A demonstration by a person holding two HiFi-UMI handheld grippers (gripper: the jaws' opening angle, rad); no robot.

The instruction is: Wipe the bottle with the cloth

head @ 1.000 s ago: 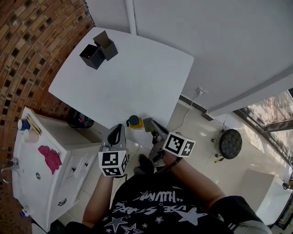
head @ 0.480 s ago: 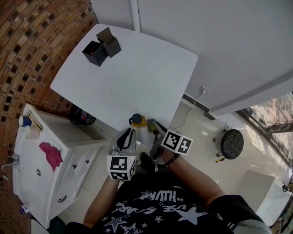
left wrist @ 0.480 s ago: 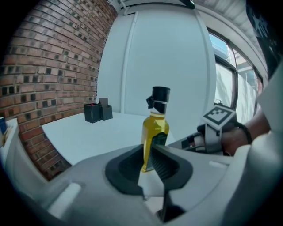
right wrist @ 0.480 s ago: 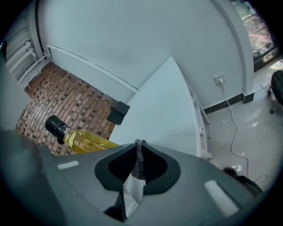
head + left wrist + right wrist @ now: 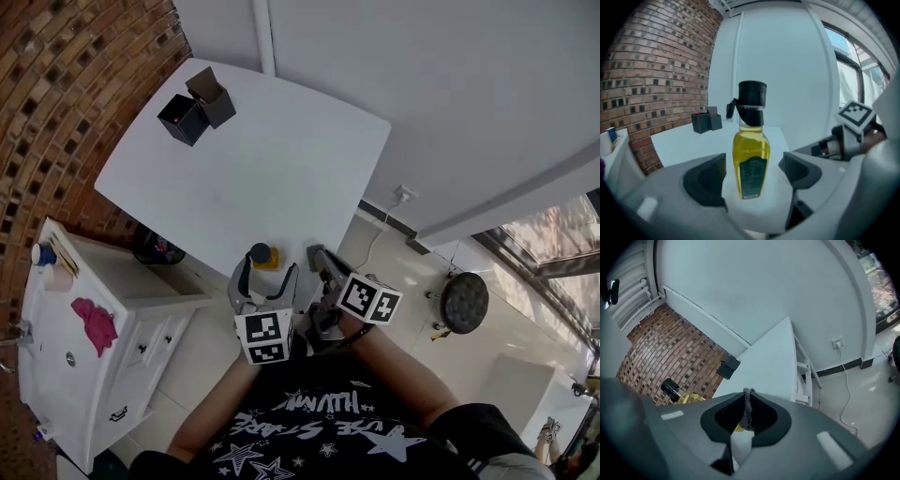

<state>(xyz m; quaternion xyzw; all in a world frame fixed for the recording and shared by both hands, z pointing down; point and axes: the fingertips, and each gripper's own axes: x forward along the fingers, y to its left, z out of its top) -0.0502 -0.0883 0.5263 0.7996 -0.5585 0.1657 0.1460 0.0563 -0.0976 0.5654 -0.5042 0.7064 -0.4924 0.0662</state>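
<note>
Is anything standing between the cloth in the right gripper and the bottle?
No loose object. The left gripper straddles the bottle, jaws opening, pads clear of it; its jaw nearer the right gripper and cloth flanks that side.

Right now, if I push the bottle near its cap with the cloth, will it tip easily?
The bottle is tall and narrow, so a high push would probably tip it. Oil fills it to the neck, so it is likely heavy for its size. It stands near the table edge and might fall off.
</note>
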